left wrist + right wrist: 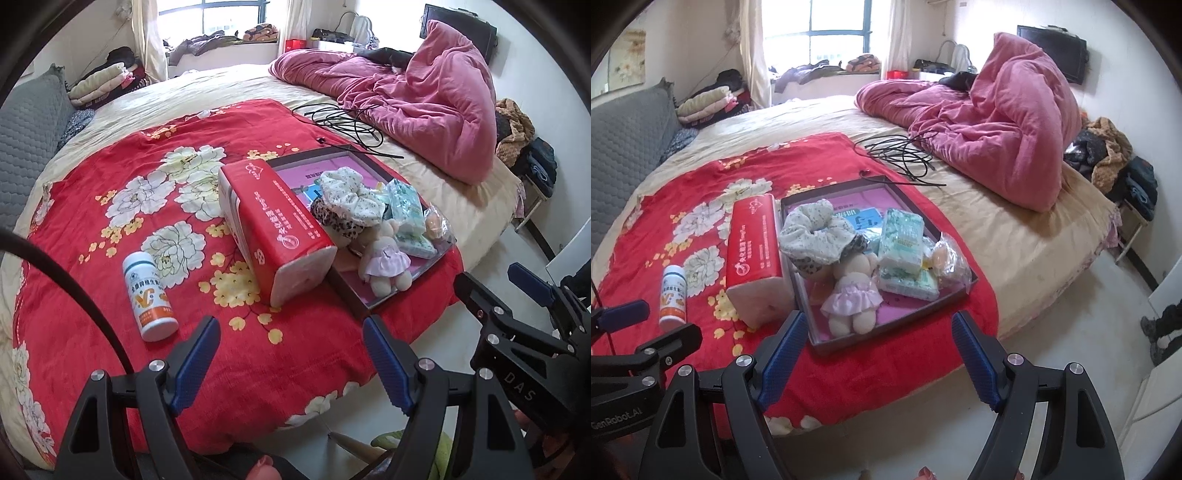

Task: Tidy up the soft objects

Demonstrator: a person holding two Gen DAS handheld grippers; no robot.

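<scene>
A shallow dark tray [960,291] [351,295] lies on the red flowered blanket [129,229] [665,214]. In it are a floral scrunchie [812,232] [351,195], a leopard-print scrunchie [332,218], a plush doll in a pink dress [853,299] [384,258], green tissue packs [901,240] [406,218] and a clear bag [951,262]. A red tissue pack [753,251] [273,229] leans on the tray's left rim. Left of it lies a white bottle [149,295] [674,295]. My left gripper [291,360] stands open and bare before the blanket's near edge. My right gripper [877,354] is open too, just short of the tray.
A heaped pink quilt [993,122] [424,99] covers the bed's far right. Black cables [905,155] [343,118] lie beyond the tray. A grey headboard [29,140] stands at left, clothes are piled at right, and pale floor [1052,350] lies beside the bed.
</scene>
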